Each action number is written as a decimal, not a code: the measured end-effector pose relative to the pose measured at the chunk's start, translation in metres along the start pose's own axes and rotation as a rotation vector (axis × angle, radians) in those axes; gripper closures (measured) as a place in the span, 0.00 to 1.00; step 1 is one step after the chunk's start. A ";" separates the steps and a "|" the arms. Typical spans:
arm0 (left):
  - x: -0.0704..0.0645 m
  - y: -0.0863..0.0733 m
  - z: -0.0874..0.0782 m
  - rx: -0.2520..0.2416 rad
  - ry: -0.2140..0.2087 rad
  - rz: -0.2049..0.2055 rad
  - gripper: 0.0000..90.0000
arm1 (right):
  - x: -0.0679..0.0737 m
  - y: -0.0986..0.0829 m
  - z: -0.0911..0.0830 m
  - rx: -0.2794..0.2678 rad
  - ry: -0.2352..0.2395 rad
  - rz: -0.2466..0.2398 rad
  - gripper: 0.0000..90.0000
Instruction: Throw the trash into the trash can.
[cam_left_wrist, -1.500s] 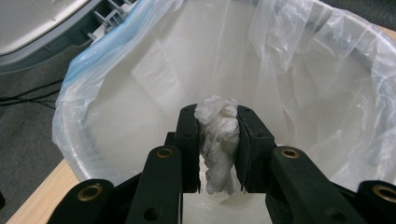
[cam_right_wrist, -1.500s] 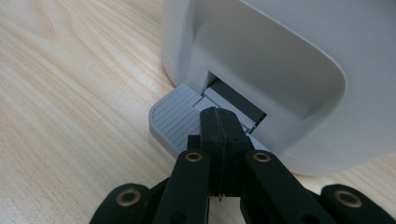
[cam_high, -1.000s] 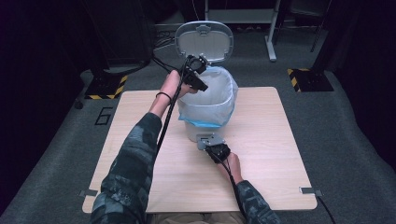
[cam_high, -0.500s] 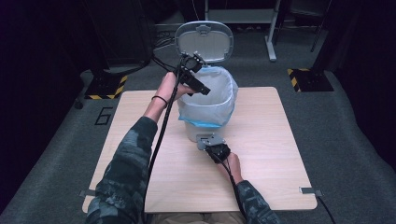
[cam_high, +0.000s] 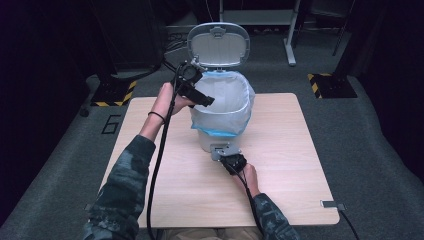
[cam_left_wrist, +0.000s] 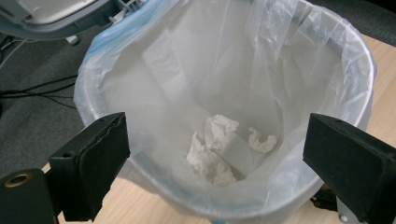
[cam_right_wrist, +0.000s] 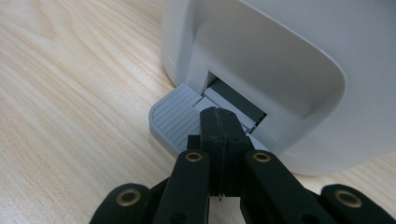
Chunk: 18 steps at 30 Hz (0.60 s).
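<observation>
White pedal bin (cam_high: 220, 135) on wooden table (cam_high: 295, 150), lid (cam_high: 218, 45) up, left hand-held gripper (cam_high: 207, 101) over rim, right hand-held gripper (cam_high: 226, 152) at base

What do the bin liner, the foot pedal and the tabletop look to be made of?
Bin liner: thin translucent plastic film, glossy and wrinkled, blue along its edge. Foot pedal: grey, matte, apparently moulded plastic with ribbed lines. Tabletop: pale wood or wood-look laminate, smooth with visible grain; which of the two cannot be told.

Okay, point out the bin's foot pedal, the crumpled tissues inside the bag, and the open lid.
foot pedal (cam_right_wrist: 175, 122), right gripper view, on its ribbed grey top.
crumpled tissues (cam_left_wrist: 210, 149), left gripper view, on the biggest wad at the bag's bottom.
lid (cam_high: 218, 46), high view, on its raised inner face.
</observation>
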<state>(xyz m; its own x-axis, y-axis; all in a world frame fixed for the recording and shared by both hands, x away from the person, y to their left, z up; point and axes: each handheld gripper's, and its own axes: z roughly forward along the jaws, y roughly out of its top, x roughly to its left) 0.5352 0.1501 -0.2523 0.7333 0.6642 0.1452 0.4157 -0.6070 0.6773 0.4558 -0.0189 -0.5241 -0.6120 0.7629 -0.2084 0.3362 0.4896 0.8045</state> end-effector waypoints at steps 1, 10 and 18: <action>0.000 -0.003 -0.002 -0.006 0.000 -0.001 0.08 | 0.000 0.000 0.000 -0.001 0.000 0.000 1.00; -0.003 -0.023 -0.013 -0.046 0.014 0.000 0.09 | 0.000 0.000 0.001 -0.002 -0.004 -0.004 1.00; 0.000 -0.052 -0.019 -0.064 0.033 -0.013 0.09 | -0.001 0.000 0.001 -0.002 -0.005 -0.001 1.00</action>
<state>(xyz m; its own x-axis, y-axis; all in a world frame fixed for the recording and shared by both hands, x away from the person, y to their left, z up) 0.5032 0.1899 -0.2742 0.7097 0.6862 0.1594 0.3884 -0.5699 0.7241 0.4568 -0.0190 -0.5245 -0.6092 0.7641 -0.2122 0.3339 0.4898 0.8053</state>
